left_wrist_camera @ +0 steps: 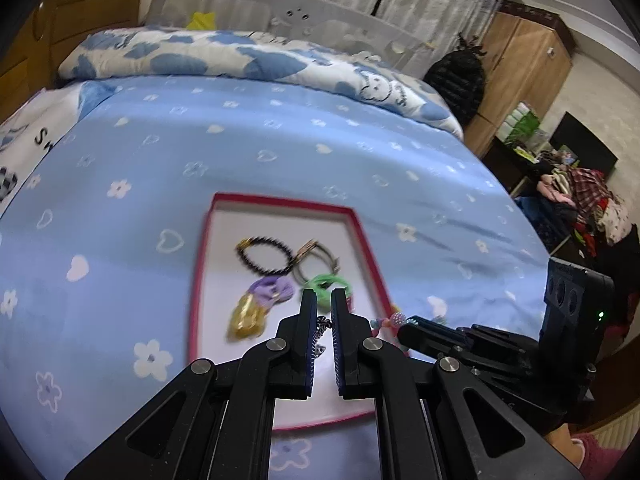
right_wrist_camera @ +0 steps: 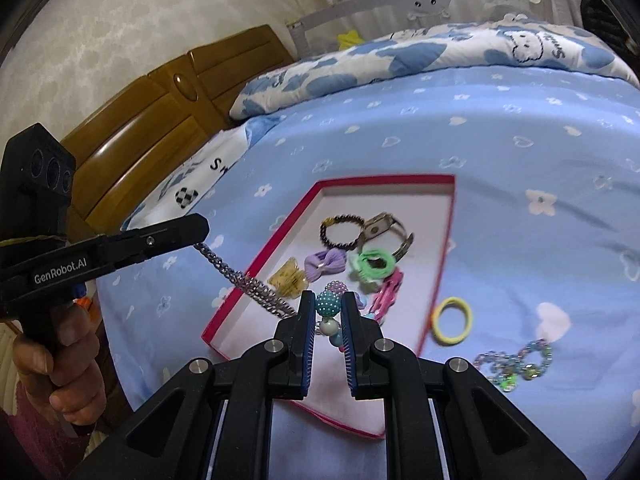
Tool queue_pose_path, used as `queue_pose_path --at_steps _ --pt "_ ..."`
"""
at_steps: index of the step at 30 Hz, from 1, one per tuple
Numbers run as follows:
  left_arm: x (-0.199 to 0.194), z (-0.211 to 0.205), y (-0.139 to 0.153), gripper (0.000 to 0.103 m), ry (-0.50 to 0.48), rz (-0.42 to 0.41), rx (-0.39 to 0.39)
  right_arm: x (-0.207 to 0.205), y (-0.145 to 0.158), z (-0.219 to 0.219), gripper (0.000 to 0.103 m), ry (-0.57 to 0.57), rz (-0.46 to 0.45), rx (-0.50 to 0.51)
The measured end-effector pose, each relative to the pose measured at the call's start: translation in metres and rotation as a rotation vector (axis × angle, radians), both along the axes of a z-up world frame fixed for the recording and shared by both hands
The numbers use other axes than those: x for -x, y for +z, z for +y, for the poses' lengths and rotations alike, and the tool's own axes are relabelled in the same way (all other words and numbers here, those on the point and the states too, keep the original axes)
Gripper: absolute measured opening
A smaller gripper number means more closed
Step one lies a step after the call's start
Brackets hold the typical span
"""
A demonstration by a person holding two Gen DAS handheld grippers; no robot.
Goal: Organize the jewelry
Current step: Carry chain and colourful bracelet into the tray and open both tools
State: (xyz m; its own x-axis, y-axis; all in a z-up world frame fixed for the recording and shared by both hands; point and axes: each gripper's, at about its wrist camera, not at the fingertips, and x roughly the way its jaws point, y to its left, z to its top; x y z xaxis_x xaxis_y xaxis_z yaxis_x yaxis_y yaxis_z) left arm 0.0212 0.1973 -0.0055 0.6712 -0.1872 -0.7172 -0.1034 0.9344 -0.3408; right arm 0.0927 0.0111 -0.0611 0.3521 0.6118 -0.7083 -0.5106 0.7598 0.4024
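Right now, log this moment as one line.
left fingers: shut on chain | right fingers: shut on beads | both over box | yellow band on bed

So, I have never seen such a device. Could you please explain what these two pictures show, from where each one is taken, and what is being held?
There is no robot here. A person holds a hand tool with two fingers in each hand, and a wide-angle camera on each tool looks forward along them. One picture is from the left gripper, the other from the right gripper.

Below lies a bed with a blue sheet, and on it a red-edged box. The box contains a dark bead bracelet, a watch, a purple bow, a green hair tie and a gold clip.

The left gripper is shut on a silver chain. The right one pinches a string of big beads. Both hover over the box. A yellow hair tie and a colourful bracelet lie outside, on the sheet.
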Motion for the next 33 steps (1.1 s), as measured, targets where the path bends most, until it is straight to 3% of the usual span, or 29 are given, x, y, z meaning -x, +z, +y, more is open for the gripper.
queue_pose_path --at_steps 20,29,33 --pt "-0.028 0.002 -0.073 0.006 0.039 0.188 -0.073 -0.008 -0.054 0.02 0.012 0.022 0.096 0.144" --pt "-0.034 0.001 -0.083 0.007 0.05 0.213 -0.085 -0.009 -0.058 0.021 0.016 0.024 0.103 0.163" --pt "-0.034 0.003 -0.086 0.015 0.055 0.219 -0.086 -0.009 -0.057 0.022 0.016 0.025 0.098 0.161"
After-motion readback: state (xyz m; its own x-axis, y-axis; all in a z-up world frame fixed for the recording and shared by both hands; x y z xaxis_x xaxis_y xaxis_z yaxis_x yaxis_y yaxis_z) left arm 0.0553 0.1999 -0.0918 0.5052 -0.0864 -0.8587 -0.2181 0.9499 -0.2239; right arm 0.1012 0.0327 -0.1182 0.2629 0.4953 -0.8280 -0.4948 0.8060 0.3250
